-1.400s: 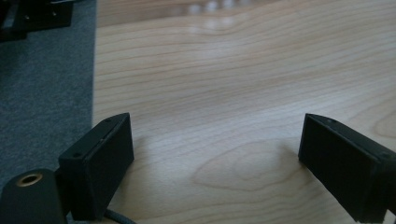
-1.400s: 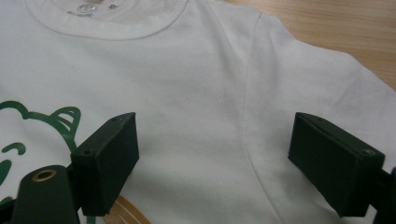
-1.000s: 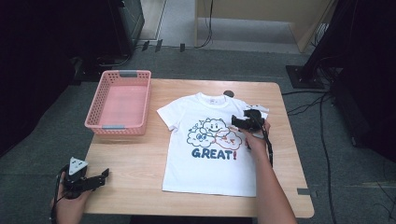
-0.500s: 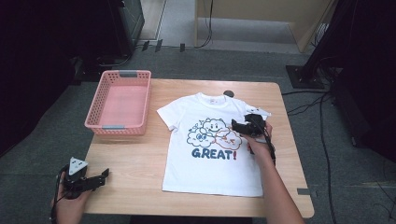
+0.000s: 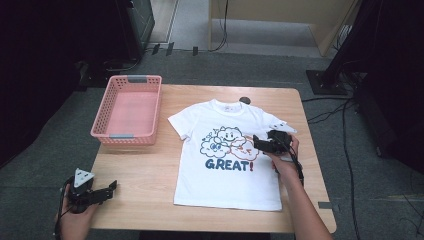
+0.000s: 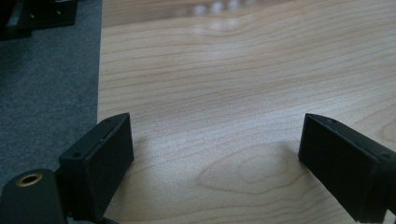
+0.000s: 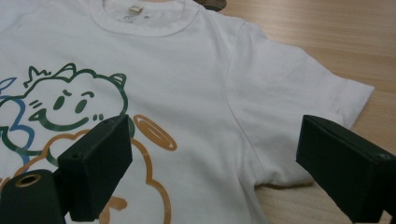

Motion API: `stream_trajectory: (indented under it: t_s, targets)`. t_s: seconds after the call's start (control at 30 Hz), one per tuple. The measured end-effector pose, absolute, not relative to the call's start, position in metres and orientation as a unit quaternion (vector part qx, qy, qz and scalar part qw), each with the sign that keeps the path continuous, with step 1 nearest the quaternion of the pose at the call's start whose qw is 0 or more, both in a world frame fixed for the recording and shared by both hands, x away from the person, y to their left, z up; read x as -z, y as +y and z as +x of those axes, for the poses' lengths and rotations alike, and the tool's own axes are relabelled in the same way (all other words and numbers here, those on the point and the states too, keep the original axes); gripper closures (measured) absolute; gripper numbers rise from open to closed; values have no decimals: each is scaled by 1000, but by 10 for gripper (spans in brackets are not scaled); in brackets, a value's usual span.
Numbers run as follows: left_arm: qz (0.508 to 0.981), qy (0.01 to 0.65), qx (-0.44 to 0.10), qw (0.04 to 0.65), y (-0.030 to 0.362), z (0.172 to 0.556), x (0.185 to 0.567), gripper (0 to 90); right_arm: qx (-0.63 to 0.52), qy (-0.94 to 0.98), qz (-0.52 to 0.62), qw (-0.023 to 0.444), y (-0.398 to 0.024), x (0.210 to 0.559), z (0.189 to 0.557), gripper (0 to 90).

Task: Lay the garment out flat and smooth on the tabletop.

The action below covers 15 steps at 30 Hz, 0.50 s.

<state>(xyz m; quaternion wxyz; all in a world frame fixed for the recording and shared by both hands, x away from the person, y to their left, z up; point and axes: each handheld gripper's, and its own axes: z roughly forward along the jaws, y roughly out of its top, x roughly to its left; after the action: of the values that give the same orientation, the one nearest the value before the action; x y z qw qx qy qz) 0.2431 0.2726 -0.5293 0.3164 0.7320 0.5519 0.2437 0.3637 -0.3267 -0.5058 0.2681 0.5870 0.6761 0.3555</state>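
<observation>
A white T-shirt (image 5: pixel 225 172) with cloud cartoons and the word GREAT lies flat, face up, on the wooden table (image 5: pixel 145 190). My right gripper (image 5: pixel 257 144) hovers over the shirt's right side beside the print and points left. Its jaws are open and have just been opening a little wider, with nothing between them. In the right gripper view the gripper (image 7: pixel 212 140) looks over the T-shirt (image 7: pixel 196 79) toward the collar and a sleeve. My left gripper (image 5: pixel 111 187) rests open at the table's near left corner; in its own view the gripper (image 6: pixel 215 135) has bare table (image 6: pixel 243 84) between the jaws.
A pink plastic basket (image 5: pixel 100 120) stands at the table's far left with nothing in it. A small dark round disc (image 5: pixel 245 100) sits on the table just beyond the shirt's collar. Grey carpet surrounds the table, and cables run along the floor at the right.
My right gripper has slid toward the near edge of the table along the shirt's right side. The left gripper has stayed where it was.
</observation>
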Motion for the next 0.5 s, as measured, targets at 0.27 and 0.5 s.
stream_trajectory:
  t_s: [0.27,0.5]
  targets:
    - [732,552,-244,316,273,243,529,106,-356,681,583,262,-338,508,349,42]
    - [732,553,-244,316,272,243,529,106,-364,680,581,259,-345,508,335,0]
